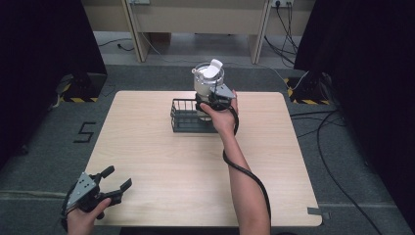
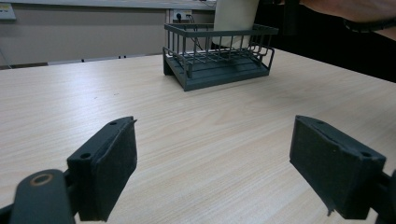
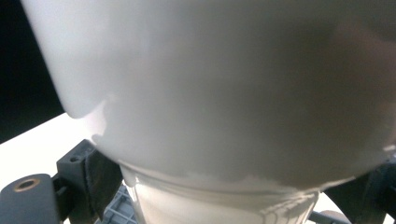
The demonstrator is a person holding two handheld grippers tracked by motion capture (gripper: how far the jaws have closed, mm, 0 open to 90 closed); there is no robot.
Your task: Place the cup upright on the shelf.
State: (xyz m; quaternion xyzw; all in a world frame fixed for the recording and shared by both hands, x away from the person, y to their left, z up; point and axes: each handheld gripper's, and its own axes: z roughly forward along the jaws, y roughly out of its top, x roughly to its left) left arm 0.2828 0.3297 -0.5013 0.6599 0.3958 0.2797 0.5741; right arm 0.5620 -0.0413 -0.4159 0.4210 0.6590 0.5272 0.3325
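**White jug held over dark wire basket**

At lower left of the high view: left gripper (image 1: 117, 180) in a hand (image 1: 84, 217) at the near edge of the pale wooden table (image 1: 147, 147), black jaws spread wide, nothing between them. Same wide gap in the left gripper view, left gripper (image 2: 212, 168) low over bare wood grain, pointing toward the dark grey wire basket (image 2: 219, 53) in the upper middle of the frame.

At upper centre of the high view: wire basket (image 1: 183, 116) on the far half of the table, well apart from the left gripper. Directly over its right end, a white plastic jug with a flip lid (image 1: 208, 78), upright, lid tab raised. Right gripper (image 1: 208, 104) clamped on the lower part of the jug, right hand (image 1: 222, 117) behind it, black cable (image 1: 244, 171) trailing down along the forearm.

In the right gripper view: white jug (image 3: 224, 93) up close, jaw pads at lower left and lower right pressed against its narrower lower section, a corner of the basket (image 3: 116, 210) just below. Whether the jug's base touches the basket floor: cannot tell.
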